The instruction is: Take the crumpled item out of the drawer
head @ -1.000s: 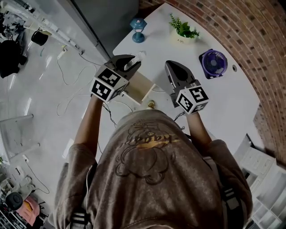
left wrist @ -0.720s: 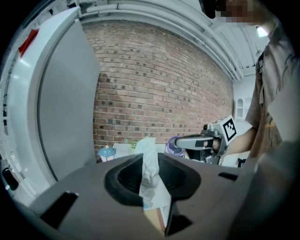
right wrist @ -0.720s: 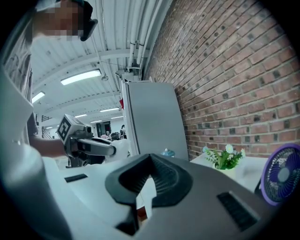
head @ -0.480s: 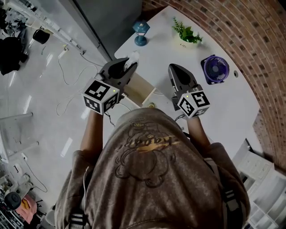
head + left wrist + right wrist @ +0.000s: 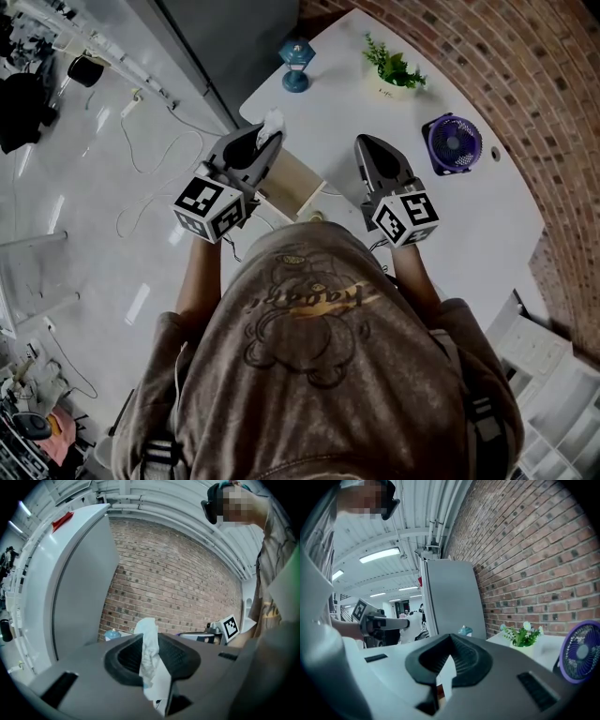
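A crumpled white tissue (image 5: 273, 122) sticks out past the tips of my left gripper (image 5: 265, 134), which is shut on it. In the left gripper view the tissue (image 5: 148, 634) stands pinched between the dark pads of that gripper (image 5: 150, 649), held up in the air in front of the brick wall. The small wooden drawer box (image 5: 292, 183) sits at the table's near edge, below and between the two grippers. My right gripper (image 5: 367, 143) hovers to the right of the box with its jaws together and nothing in them (image 5: 450, 640).
On the white table (image 5: 469, 225) stand a blue lantern (image 5: 296, 64), a small potted plant (image 5: 394, 67) and a purple fan (image 5: 453, 142). A brick wall curves round the far side. A tall grey cabinet (image 5: 79, 573) stands at the left. Cables lie on the floor.
My left gripper has drifted left and a little up with the tissue and has rolled, its marker cube now lower left. The right gripper has stayed put.
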